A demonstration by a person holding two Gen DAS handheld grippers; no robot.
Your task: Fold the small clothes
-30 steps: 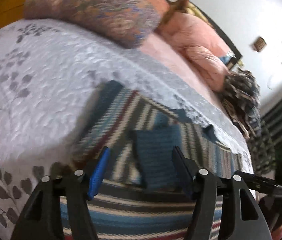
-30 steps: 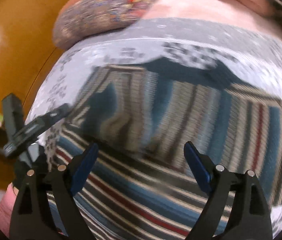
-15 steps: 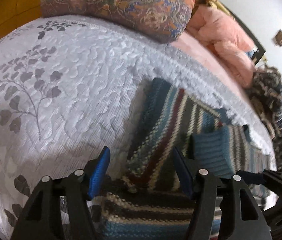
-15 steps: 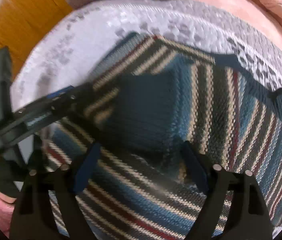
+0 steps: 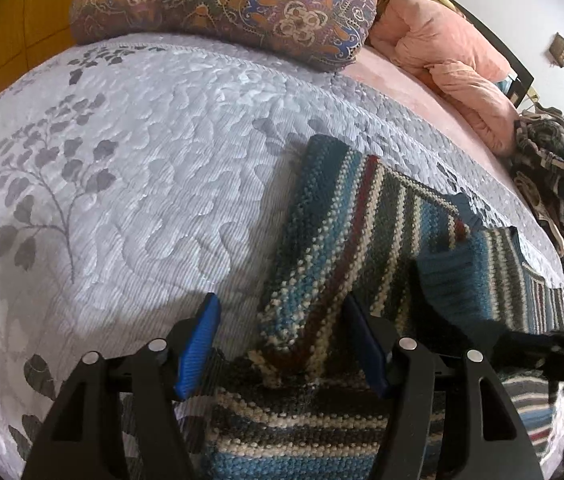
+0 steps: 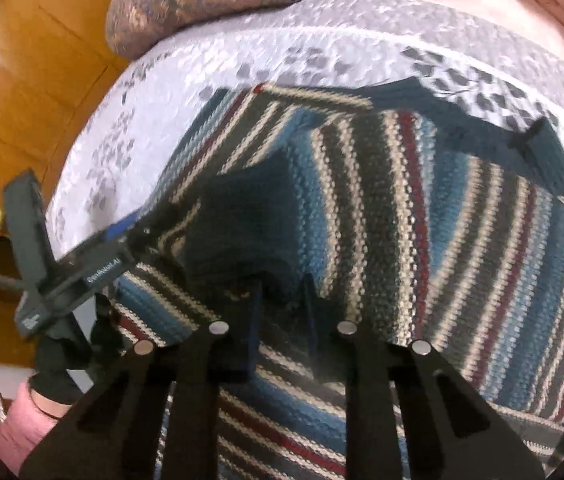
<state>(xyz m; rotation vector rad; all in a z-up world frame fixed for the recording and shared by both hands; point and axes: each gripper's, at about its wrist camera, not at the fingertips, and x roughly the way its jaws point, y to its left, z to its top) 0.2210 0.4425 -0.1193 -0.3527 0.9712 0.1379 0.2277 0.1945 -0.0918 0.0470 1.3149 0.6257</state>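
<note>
A: Knitwear, then: where did it lie?

B: A striped sweater in blue, cream, dark grey and red lay on the grey quilted bedspread, toward the near edge of the bed. One sleeve was folded over the body.

A: And the left gripper?

B: Its jaws stood wide open, the blue-padded fingers on either side of the folded sleeve's end, not pressing it.

A: The right gripper?

B: Its jaws were drawn close together, pinching a dark blue ribbed fold of the sweater. In that view the left gripper reached in from the left edge of the bed, held by a gloved hand with a pink sleeve.

A: Anything else on the bed?

B: A patterned pillow at the far edge, with pink bedding beside it and a dark heap of clothes at the far right corner.
</note>
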